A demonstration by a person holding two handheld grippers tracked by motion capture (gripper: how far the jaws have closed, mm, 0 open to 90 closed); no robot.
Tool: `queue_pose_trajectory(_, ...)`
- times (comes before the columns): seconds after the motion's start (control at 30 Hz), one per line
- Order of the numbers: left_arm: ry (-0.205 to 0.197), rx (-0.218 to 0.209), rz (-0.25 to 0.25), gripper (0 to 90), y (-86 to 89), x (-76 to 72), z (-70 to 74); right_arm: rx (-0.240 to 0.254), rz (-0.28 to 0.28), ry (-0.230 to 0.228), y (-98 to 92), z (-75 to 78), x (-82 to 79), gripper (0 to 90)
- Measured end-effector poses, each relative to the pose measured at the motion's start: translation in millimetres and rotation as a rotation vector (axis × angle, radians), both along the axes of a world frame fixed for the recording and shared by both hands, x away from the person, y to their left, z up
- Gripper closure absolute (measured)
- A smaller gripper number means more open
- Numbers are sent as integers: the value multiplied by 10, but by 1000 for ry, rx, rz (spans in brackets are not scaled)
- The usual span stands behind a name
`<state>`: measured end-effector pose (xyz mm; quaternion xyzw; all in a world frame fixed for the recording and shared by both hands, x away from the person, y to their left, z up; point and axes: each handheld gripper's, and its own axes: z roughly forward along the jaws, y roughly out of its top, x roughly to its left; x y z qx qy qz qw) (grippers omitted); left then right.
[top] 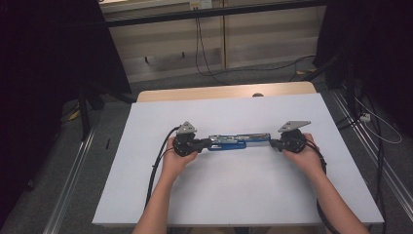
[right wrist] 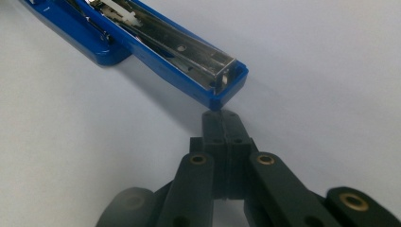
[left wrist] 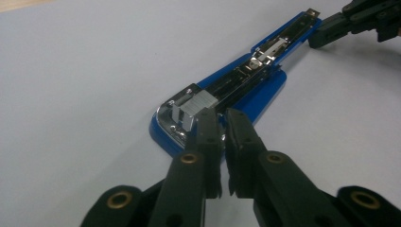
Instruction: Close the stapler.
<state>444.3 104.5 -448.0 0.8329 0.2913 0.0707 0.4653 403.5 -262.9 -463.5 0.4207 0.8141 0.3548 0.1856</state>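
A: What's nearest the person in the high view?

B: Two forearms come in from the bottom edge. The left hand holds the left gripper, and the right hand holds the right gripper. The two grippers point toward each other across the white table.

A: What lies between them?

B: A blue stapler, opened out flat and stretched lengthwise from one gripper to the other, about mid-table. Its metal staple channel faces up.

A: How does the left gripper stand?

B: In the left gripper view its jaws are drawn nearly together, with a thin slit left between them, at the rounded end of the stapler. The tips lie over the blue rim just beside the small metal block there. I cannot tell whether they pinch anything; it looks clenched with nothing held.

A: And the right one?

B: In the right gripper view it is clenched tight, the two jaws pressed flat on each other. The tips sit just under the square blue end of the stapler, about touching it, not clamped on it.

A: Anything farther off?

B: Past the white surface a strip of wooden tabletop shows, then grey floor with black cables and a pale wall panel.
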Motion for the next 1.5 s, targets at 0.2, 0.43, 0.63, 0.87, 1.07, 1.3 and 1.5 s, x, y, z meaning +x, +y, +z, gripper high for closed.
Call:
queue_pose_trajectory(0.2, -6, 36, -10, 900, -29, 17, -65, 10, 1, 3, -7, -4, 10, 900)
queue_pose_trajectory(0.43, -18, 45, -11, 900, -49, 22, -94, 12, 2, 3, -5, -5, 13, 900)
queue_pose_trajectory(0.63, -21, 38, -5, 900, -39, 34, -109, 18, 0, 3, -9, -8, 15, 900)
queue_pose_trajectory(0.87, -23, 38, -10, 900, -44, 32, -112, 22, -4, 1, -10, -10, 19, 900)
queue_pose_trajectory(1.07, -28, 31, -14, 900, -43, 29, -121, 27, 1, -1, -8, -8, 18, 900)
queue_pose_trajectory(1.3, -51, 45, -9, 900, -43, 23, -123, 39, 3, -14, -12, 19, 21, 900)
queue_pose_trajectory(1.5, -45, 38, -4, 900, -37, 23, -124, 49, 7, -26, 10, 53, 15, 900)
